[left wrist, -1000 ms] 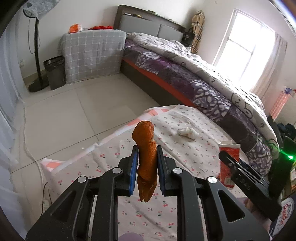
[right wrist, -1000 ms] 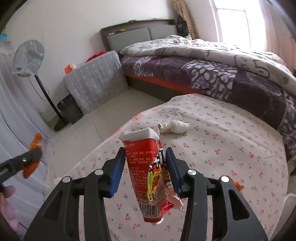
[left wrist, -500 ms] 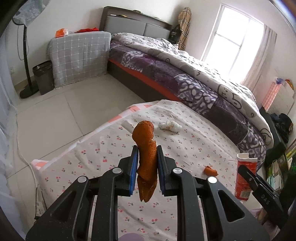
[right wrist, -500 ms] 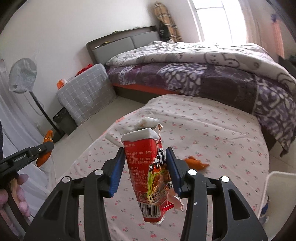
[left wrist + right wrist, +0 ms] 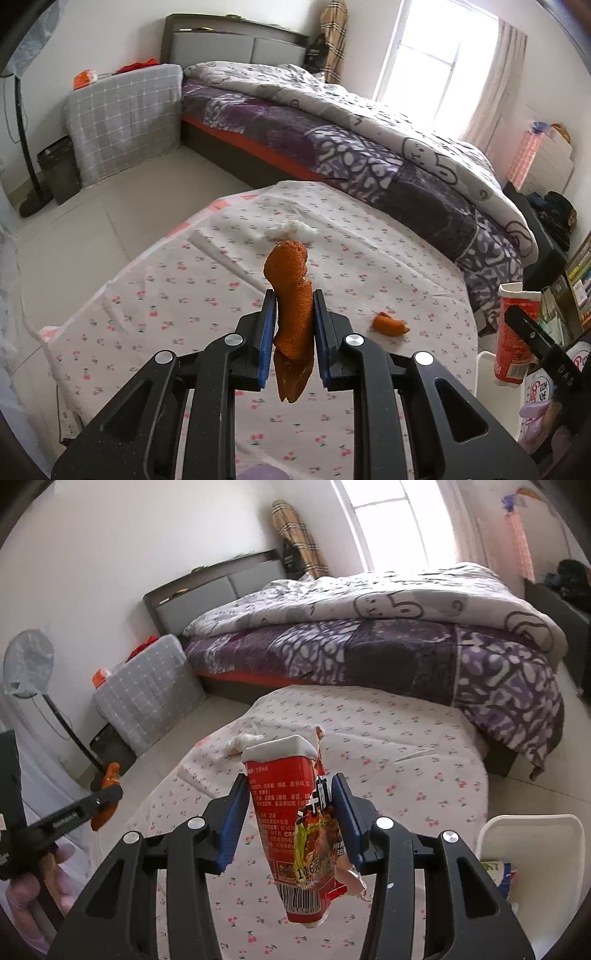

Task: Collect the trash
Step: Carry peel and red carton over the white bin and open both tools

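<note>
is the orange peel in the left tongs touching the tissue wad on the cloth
Apart. In the left wrist view the orange peel is clamped in the left tongs, lifted off the cloth, while the tissue wad lies farther back.

A red snack packet (image 5: 299, 827), pinched in the right gripper (image 5: 290, 819), carries "116" in yellow low on its front, a barcode below ending "511263", and small white Chinese print, too fine to read, on its upper face. Left of the packet, the other gripper's black finger (image 5: 70, 818) bears white lettering, approx. "GenRobot.AI". In the left wrist view, "DAS" shows on the black finger (image 5: 546, 354) crossing the packet.
</note>
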`<state>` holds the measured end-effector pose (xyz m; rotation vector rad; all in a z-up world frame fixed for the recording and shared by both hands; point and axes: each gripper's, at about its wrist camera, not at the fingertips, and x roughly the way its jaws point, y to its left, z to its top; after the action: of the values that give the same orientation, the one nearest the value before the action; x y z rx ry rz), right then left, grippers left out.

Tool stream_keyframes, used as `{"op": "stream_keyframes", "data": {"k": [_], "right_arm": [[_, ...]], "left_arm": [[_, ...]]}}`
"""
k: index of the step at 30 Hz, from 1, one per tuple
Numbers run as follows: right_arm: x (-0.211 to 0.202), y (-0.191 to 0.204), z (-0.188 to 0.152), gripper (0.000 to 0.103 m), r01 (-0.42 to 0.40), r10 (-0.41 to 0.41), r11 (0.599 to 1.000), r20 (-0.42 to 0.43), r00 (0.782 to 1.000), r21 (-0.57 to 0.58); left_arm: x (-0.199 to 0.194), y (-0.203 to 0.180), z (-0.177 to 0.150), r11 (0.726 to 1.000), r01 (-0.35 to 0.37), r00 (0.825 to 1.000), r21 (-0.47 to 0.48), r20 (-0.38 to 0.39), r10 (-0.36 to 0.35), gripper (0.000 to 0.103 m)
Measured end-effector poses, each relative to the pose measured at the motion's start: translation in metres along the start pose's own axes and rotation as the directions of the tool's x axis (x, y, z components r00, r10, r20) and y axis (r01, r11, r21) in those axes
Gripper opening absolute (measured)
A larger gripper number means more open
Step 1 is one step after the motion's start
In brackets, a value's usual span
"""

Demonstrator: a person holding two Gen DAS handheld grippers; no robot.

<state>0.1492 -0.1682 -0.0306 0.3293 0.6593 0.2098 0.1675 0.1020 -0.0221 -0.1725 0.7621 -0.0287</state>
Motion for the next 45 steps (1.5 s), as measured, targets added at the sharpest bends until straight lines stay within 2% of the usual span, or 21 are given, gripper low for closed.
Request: {"op": "stream_keyframes", "data": {"k": [10,16,24,30,34,36,37,38,42,45], "right_arm": [[-0.033,-0.043,0.007,0.047,0.058,-0.061,0.997,0.040,0.997,0.058],[-0.056,-0.077,0.009,0.048,0.117,-0.125,0.986,0.061,0.990,0.118],[-0.088,-0.135,0.007,0.049,0.201,-0.222,0.945,0.054,0.974,0.259],[-0.108,-0.175,-0.001,0.051,0.255,-0.276,0.905,0.014,0.961,0.341],[-0.122,-0.199,-0.010,0.059,0.299,-0.317,0.876,-0.013,0.948,0.379],[-0.128,-0.209,-0.013,0.067,0.321,-0.338,0.864,-0.024,0.941,0.388],[-0.131,-0.213,-0.014,0.074,0.339,-0.357,0.855,-0.027,0.934,0.392],[-0.137,-0.219,-0.016,0.077,0.363,-0.384,0.843,-0.027,0.923,0.397],[-0.154,-0.236,-0.019,0.082,0.420,-0.451,0.811,-0.022,0.892,0.408],[-0.166,-0.248,-0.021,0.084,0.433,-0.475,0.791,-0.014,0.880,0.432]], "left_arm": [[0.012,-0.046,-0.009,0.998,0.054,0.998,0.045,-0.017,-0.054,0.019],[0.017,-0.071,-0.017,0.993,0.080,0.996,0.082,-0.033,-0.077,0.019],[0.022,-0.106,-0.032,0.983,0.111,0.993,0.143,-0.054,-0.105,0.019],[0.026,-0.143,-0.045,0.970,0.158,0.986,0.185,-0.083,-0.145,0.019],[0.027,-0.169,-0.056,0.958,0.194,0.979,0.209,-0.104,-0.176,0.019],[0.028,-0.184,-0.062,0.950,0.211,0.975,0.228,-0.114,-0.189,0.019],[0.028,-0.193,-0.066,0.945,0.221,0.973,0.242,-0.119,-0.197,0.019],[0.028,-0.200,-0.069,0.941,0.227,0.972,0.251,-0.122,-0.202,0.019],[0.031,-0.235,-0.085,0.916,0.268,0.961,0.298,-0.151,-0.232,0.019],[0.033,-0.258,-0.098,0.900,0.297,0.951,0.320,-0.181,-0.250,0.019]]}}
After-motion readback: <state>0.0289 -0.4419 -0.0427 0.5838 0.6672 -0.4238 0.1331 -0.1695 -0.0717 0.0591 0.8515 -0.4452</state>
